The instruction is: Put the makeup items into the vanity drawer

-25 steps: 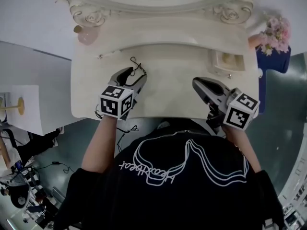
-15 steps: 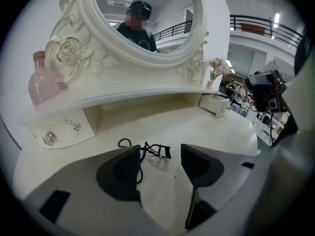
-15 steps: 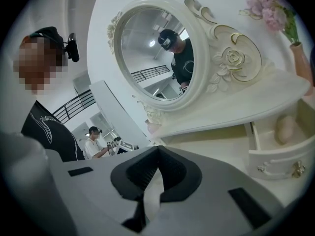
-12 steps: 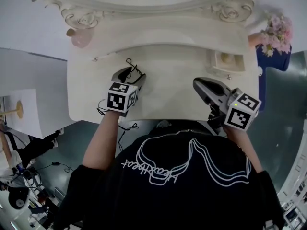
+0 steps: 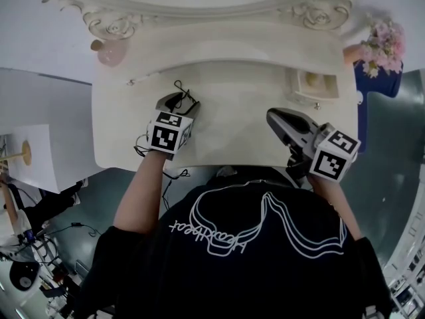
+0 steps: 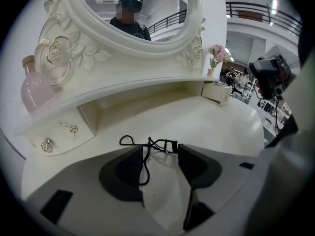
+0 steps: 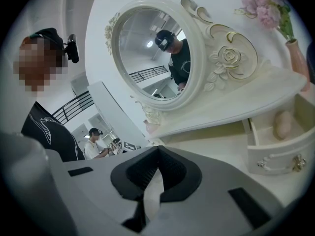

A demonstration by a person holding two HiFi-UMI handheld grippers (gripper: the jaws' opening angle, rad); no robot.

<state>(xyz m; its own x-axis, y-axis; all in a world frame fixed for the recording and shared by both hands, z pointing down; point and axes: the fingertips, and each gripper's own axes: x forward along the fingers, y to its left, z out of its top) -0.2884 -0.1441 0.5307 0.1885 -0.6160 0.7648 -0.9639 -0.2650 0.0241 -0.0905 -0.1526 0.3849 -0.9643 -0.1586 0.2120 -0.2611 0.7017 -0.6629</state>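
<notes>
A black eyelash curler point(image 5: 182, 88) point(image 6: 157, 142) lies on the cream vanity top point(image 5: 232, 105). My left gripper point(image 5: 180, 102) point(image 6: 160, 154) points down over it with its jaws apart. The jaws have just been closing, and the curler's handle loop lies between them, not pressed by the pads. My right gripper point(image 5: 273, 116) point(image 7: 157, 151) hovers shut and empty at the right front of the vanity. The small right drawer point(image 5: 312, 86) point(image 7: 275, 151) stands open with a beige item point(image 7: 283, 124) inside.
A pink bottle point(image 5: 109, 50) point(image 6: 34, 87) stands on the shelf at the back left. A thin stick-like item point(image 5: 143, 78) lies on the vanity top left of the curler. Pink flowers point(image 5: 382, 42) stand at the right, beyond the drawer. The oval mirror point(image 6: 133, 14) rises behind.
The left gripper has come down and tipped more steeply over the eyelash curler, so its handle now lies between the jaws. The right gripper has stayed in place.
</notes>
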